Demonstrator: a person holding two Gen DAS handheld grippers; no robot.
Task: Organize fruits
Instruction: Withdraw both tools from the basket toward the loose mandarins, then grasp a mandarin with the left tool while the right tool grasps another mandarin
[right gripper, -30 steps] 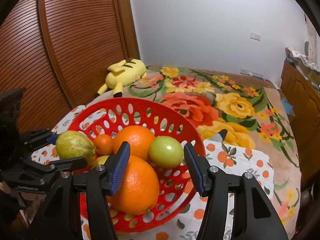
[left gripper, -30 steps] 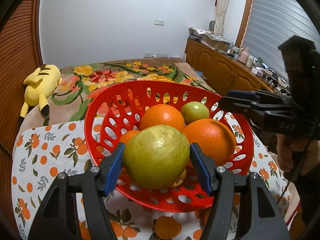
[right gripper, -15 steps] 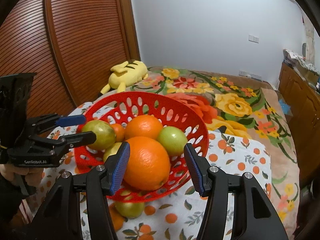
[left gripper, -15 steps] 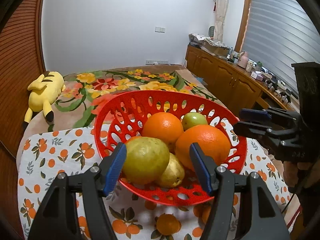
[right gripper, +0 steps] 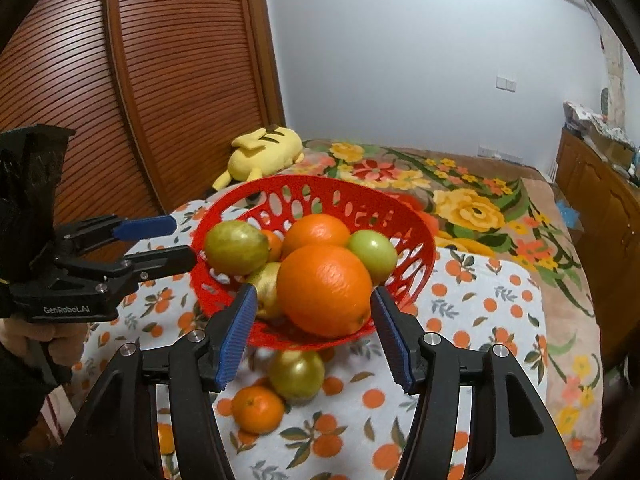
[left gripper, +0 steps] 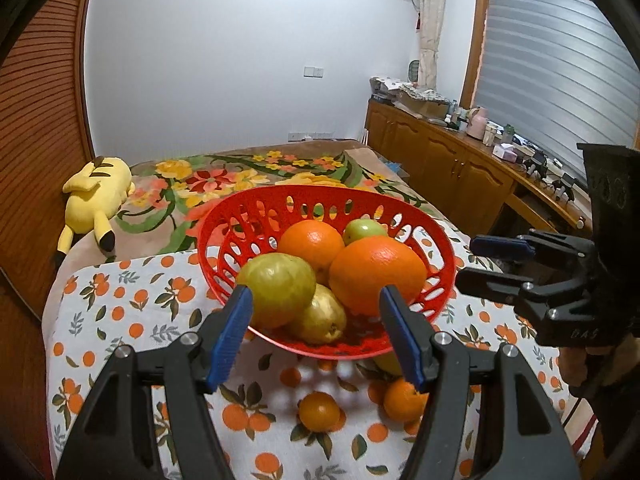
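Observation:
A red perforated basket [left gripper: 256, 216] [right gripper: 404, 216] stands on the orange-print tablecloth. It holds a large green guava [left gripper: 276, 288] [right gripper: 236, 246], two oranges [left gripper: 376, 274] [right gripper: 324, 290], a green fruit [left gripper: 364, 230] [right gripper: 372, 250] and a yellow pear [left gripper: 320, 320]. Two mandarins [left gripper: 319, 411] [right gripper: 258, 408] and a green fruit [right gripper: 296, 374] lie on the cloth in front of the basket. My left gripper [left gripper: 320, 332] is open and empty, short of the basket. My right gripper [right gripper: 312, 332] is open and empty, also short of it.
A yellow plush toy [left gripper: 96, 196] lies on the flowered bedspread [right gripper: 472, 208] behind the table. Wooden cabinets [left gripper: 440, 164] with clutter run along the right wall. A slatted wooden door [right gripper: 80, 92] is on the left.
My left gripper let go of the green guava into the basket and drew back. My right gripper also drew back and rose, so loose fruit on the cloth now shows.

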